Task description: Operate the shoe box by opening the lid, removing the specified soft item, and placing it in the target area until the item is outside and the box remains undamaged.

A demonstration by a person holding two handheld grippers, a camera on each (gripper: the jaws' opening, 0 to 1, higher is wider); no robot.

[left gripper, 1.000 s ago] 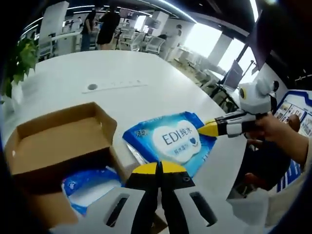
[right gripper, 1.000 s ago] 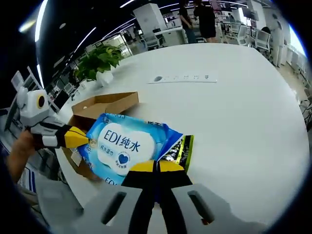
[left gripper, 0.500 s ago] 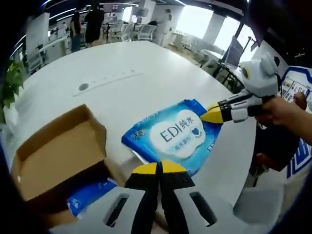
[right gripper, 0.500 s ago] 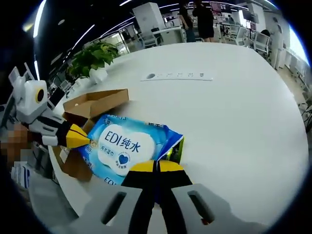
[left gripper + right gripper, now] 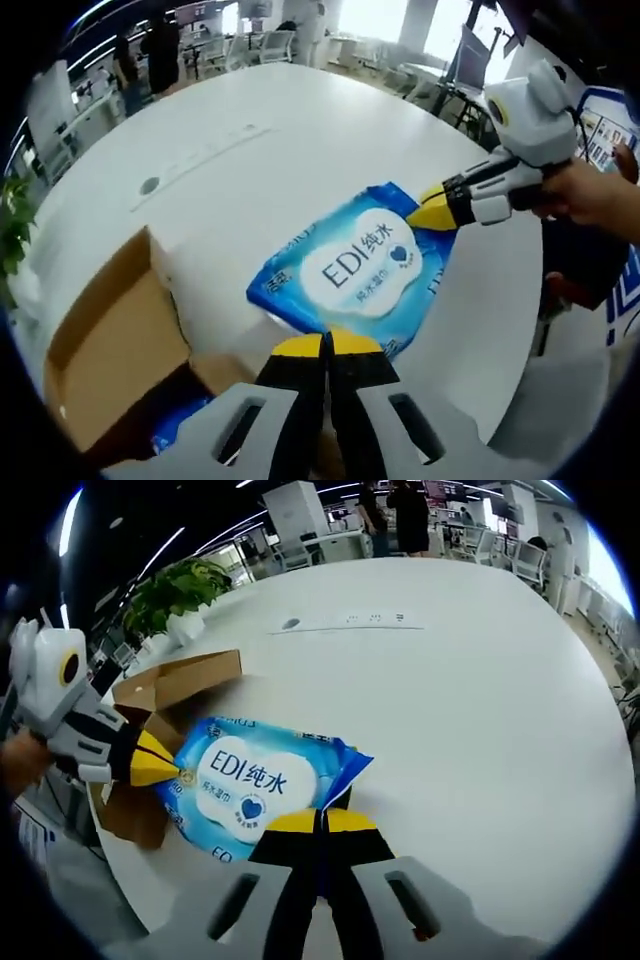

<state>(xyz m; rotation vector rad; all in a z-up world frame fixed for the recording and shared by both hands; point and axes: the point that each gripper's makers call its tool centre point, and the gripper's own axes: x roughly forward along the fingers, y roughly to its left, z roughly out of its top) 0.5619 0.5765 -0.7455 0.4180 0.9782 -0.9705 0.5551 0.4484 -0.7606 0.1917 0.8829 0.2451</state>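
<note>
While both grippers pinch it at opposite edges, one EDI wet-wipes pack (image 5: pixel 362 268) (image 5: pixel 250 784) hangs just above the white worktop (image 5: pixel 260 170) (image 5: pixel 480 710); left gripper (image 5: pixel 325 345) (image 5: pixel 168 770) and right gripper (image 5: pixel 320 822) (image 5: pixel 428 210) jaws pressed together on its film; one open cardboard shoe box (image 5: pixel 110 345) (image 5: pixel 165 695) beside; left gripper view alone shows a second blue pack (image 5: pixel 185 430) inside.

left gripper (image 5: pixel 325 345) closed on wipes pack (image 5: pixel 352 268) | right gripper (image 5: pixel 432 208) pinching it | box (image 5: pixel 110 350) open

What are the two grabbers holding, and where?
Both hold the blue wipes pack: the left gripper pinches one end edge, the right gripper pinches the opposite end.
</note>
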